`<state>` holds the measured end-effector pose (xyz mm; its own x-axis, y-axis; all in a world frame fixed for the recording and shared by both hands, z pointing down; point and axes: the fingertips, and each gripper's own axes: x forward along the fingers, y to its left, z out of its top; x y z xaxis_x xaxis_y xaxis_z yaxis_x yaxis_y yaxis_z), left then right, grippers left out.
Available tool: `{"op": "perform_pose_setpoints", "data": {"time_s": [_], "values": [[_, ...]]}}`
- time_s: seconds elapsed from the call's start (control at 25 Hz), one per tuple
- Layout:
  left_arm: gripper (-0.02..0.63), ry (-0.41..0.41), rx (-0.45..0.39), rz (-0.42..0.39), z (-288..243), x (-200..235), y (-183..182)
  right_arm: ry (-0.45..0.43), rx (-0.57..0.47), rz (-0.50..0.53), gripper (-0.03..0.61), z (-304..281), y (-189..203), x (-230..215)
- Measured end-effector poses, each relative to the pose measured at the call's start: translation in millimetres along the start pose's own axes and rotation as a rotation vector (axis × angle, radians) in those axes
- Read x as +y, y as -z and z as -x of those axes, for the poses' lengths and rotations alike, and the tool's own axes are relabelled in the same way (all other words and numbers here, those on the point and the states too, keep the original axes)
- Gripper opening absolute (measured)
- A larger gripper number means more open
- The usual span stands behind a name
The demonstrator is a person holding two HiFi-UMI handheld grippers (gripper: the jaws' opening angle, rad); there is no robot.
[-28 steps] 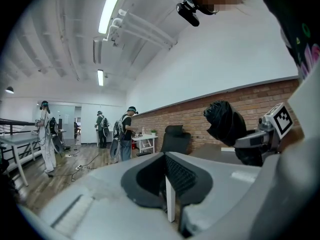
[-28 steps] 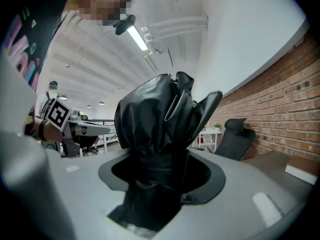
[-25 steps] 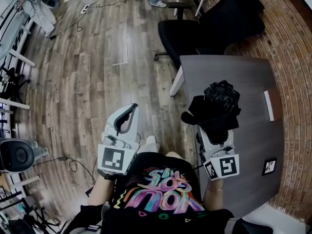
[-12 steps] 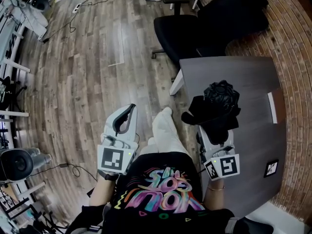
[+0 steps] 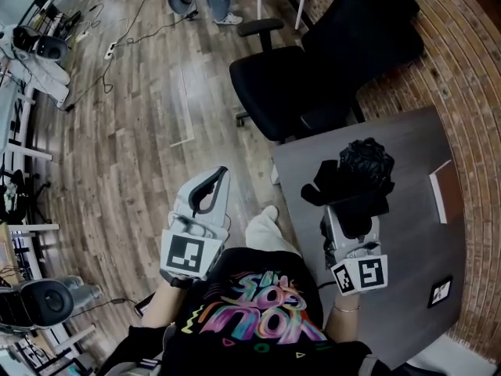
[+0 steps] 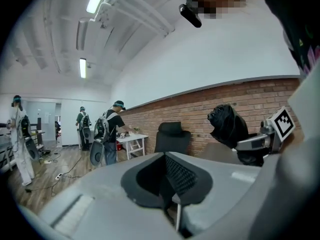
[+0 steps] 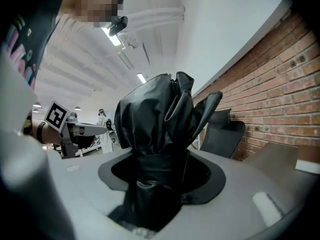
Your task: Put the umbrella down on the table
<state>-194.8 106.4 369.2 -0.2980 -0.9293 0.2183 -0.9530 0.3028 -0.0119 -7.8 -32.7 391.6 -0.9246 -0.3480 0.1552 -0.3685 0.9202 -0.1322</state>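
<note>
Of the folded black umbrella the handle end is buried between the jaws of the right gripper, which clamp it; whether its fabric touches the desk cannot be told; it sits over the desk's left edge, long axis along the jaws, bunched canopy end pointing toward the far edge; the left gripper, beside the desk, has its jaws together on nothing; one umbrella, two grippers, one black office chair

Black folded umbrella (canopy bunched) over table.
</note>
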Motion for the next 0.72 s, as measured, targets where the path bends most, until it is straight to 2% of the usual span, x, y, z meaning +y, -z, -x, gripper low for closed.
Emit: {"op": "perform_pose_setpoints", "data": {"time_s": [0.12, 0.4, 0.72], "values": [[0.000, 0.070, -0.005, -0.029, -42, -9, -17, 0.063, -0.009, -0.025, 0.247, -8, -6, -28], [0.000, 0.247, 0.009, -0.083, -117, -48, -28, 0.225, -0.014, -0.056, 0.247, 0, -6, -89], [0.000, 0.494, -0.029, -0.126, -150, -115, -49, 0.438, -0.038, -0.081, 0.247, 49, -9, -107]]}}
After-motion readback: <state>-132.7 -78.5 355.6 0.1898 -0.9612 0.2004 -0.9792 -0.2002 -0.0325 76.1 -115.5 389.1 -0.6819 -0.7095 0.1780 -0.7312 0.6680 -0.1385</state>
